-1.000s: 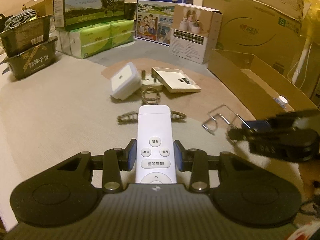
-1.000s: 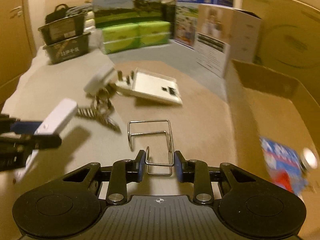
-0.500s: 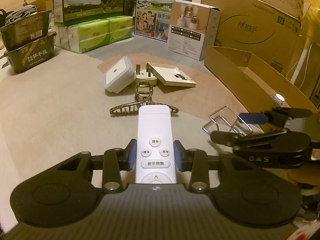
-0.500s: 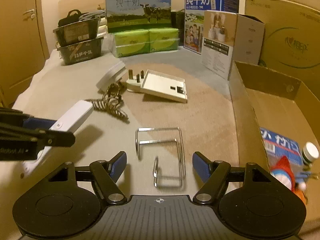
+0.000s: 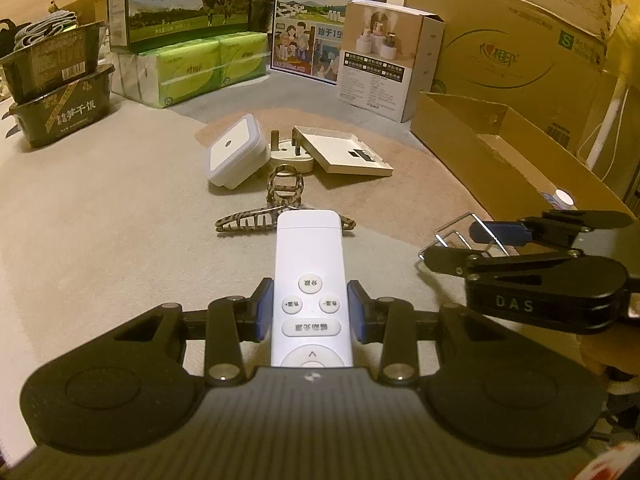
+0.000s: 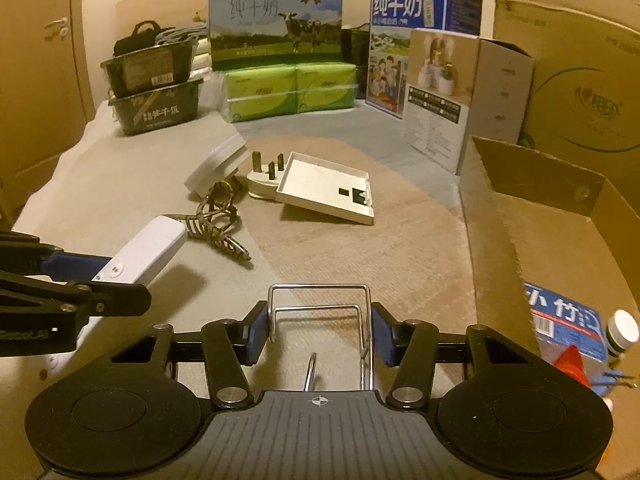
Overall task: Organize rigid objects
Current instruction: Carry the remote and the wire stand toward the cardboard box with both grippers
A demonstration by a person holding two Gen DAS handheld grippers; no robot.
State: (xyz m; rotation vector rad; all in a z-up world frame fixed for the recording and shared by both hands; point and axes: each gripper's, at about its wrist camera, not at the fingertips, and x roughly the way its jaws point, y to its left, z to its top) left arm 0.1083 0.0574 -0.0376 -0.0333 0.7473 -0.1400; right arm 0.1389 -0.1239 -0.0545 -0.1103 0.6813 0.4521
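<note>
Rightward, open cardboard box [image 6: 560,216] rim

A: Item between the left gripper's [image 5: 311,309] pads — remote control [image 5: 310,280], smooth white plastic, slight sheen.

B: And between the right gripper's [image 6: 319,338] pads?

A: Wire rack [image 6: 320,320], bright polished metal. Ahead of it — hair claw [image 6: 216,226], glossy patterned plastic. To its right, open box [image 6: 532,184] of matt brown cardboard.

B: Surface beneath?

A: Carpet [image 6: 340,248], matt, short rough pile.
</note>
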